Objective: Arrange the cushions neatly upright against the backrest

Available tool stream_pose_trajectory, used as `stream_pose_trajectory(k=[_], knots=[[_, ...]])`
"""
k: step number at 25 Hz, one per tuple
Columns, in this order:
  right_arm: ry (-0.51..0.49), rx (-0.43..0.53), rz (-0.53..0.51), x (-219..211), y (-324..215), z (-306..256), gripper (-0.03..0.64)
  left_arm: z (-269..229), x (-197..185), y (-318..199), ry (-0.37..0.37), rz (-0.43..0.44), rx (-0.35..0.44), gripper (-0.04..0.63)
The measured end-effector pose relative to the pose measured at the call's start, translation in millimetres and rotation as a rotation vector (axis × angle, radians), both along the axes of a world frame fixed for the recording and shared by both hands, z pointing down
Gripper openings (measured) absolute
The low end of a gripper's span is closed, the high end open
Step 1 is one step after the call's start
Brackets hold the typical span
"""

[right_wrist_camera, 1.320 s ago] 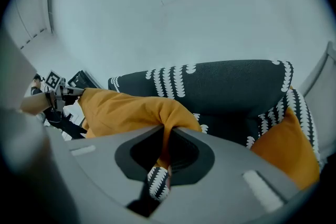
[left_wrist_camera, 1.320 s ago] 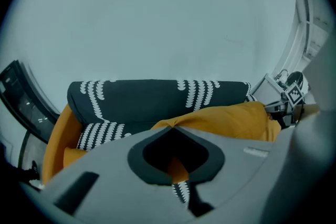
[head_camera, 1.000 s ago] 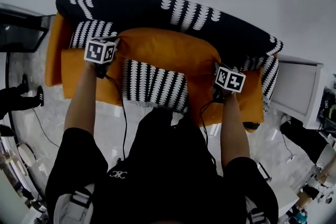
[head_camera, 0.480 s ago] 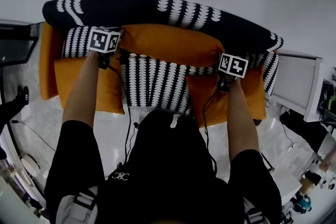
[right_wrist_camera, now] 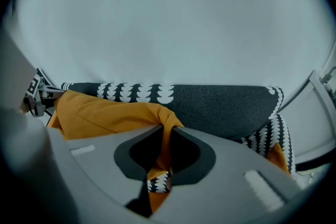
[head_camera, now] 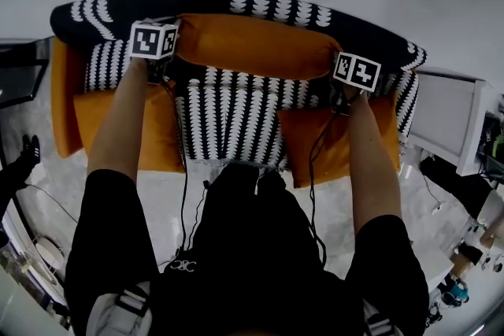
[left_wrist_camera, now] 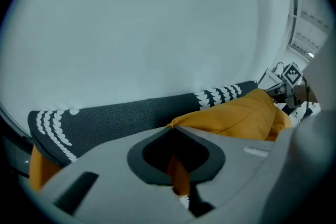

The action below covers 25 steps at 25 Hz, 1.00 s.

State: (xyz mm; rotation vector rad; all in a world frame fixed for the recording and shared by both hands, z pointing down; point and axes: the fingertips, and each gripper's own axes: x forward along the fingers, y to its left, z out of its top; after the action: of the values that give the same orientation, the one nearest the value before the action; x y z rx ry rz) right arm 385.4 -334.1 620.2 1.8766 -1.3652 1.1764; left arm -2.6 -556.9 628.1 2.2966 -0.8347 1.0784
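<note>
Left gripper point(left_wrist_camera: 175, 136) view only: jaws pinched tight on long orange cushion point(head_camera: 256, 47) corner. Left seat cushion point(head_camera: 110, 122) overhangs seat front edge. Long cushion spans backrest point(head_camera: 354, 31). Right seat cushion point(head_camera: 323, 142) overhangs too. Right gripper point(right_wrist_camera: 167, 134) clamps opposite corner. White cabinet point(head_camera: 449, 122) crowds sofa's right end.

White cabinet point(head_camera: 447, 122) at right; pale glossy floor point(head_camera: 55, 197).
</note>
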Motion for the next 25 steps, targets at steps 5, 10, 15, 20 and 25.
stream_pose_trajectory(k=[5,10,15,20,25], knots=[[-0.009,0.029,0.053,22.9,-31.4,-10.9,0.045,-17.3,21.0,-36.7,0.019,-0.010,0.005,0.015],[0.039,0.009,0.054,27.0,-42.7,-3.3,0.044,-11.4,31.7,-49.2,-0.020,0.022,0.018,0.015],[0.070,-0.037,0.021,22.8,-27.5,24.0,0.044,18.1,27.3,-28.3,-0.016,0.048,-0.014,0.014],[0.041,-0.027,0.024,22.1,-27.8,28.6,0.044,23.0,26.2,-24.3,0.018,0.011,-0.007,0.015],[0.019,-0.036,0.019,20.9,-17.5,17.2,0.075,0.3,16.6,-23.7,0.085,-0.086,-0.016,0.048]])
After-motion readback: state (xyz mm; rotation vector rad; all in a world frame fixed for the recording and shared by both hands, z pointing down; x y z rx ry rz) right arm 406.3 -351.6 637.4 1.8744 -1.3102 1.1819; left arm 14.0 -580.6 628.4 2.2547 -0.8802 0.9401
